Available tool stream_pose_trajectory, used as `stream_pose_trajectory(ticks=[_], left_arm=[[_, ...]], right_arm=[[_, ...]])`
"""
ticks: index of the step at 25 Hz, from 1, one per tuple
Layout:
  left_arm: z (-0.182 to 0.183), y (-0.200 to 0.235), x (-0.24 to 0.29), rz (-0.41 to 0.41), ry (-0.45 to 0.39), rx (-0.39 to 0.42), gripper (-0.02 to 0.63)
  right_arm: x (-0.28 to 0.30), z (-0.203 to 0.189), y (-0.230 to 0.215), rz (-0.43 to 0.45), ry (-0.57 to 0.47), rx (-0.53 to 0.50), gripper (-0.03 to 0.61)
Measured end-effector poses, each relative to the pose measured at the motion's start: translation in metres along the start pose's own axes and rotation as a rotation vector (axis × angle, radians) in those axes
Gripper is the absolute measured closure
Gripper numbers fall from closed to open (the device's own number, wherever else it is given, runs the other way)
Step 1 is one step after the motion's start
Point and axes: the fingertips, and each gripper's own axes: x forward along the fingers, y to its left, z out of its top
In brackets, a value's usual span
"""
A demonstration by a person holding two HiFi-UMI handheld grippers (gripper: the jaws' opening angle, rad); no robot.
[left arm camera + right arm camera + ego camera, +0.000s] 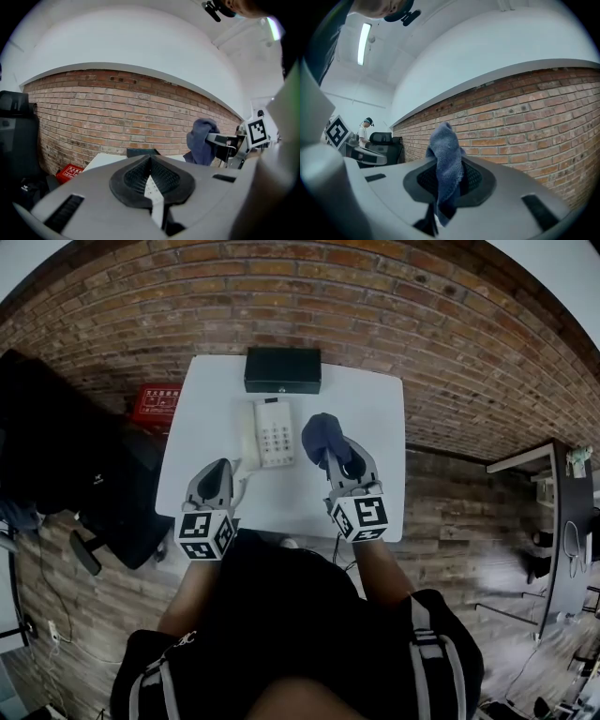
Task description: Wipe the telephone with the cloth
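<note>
A white telephone with a keypad lies on the white table, its handset on its left side. My right gripper is shut on a dark blue cloth, which hangs bunched just right of the telephone, raised off the table. In the right gripper view the cloth stands up between the closed pads of that gripper. My left gripper is shut and empty, near the telephone's front left corner by the cord. The left gripper view shows its pads together, with the cloth off to the right.
A black box stands at the table's back edge against the brick wall. A red box lies on the floor at left, beside a black chair. A dark desk stands far right.
</note>
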Motion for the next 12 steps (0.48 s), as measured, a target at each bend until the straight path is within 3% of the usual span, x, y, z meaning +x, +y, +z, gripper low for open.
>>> stream_pose_trajectory(ticks=[12], left_arm=[[-0.013,-0.016,-0.022,0.039,0.02,0.006,0.618]], right_arm=[[-0.006,-0.004,0.016,0.082,-0.012,0.026,0.535]])
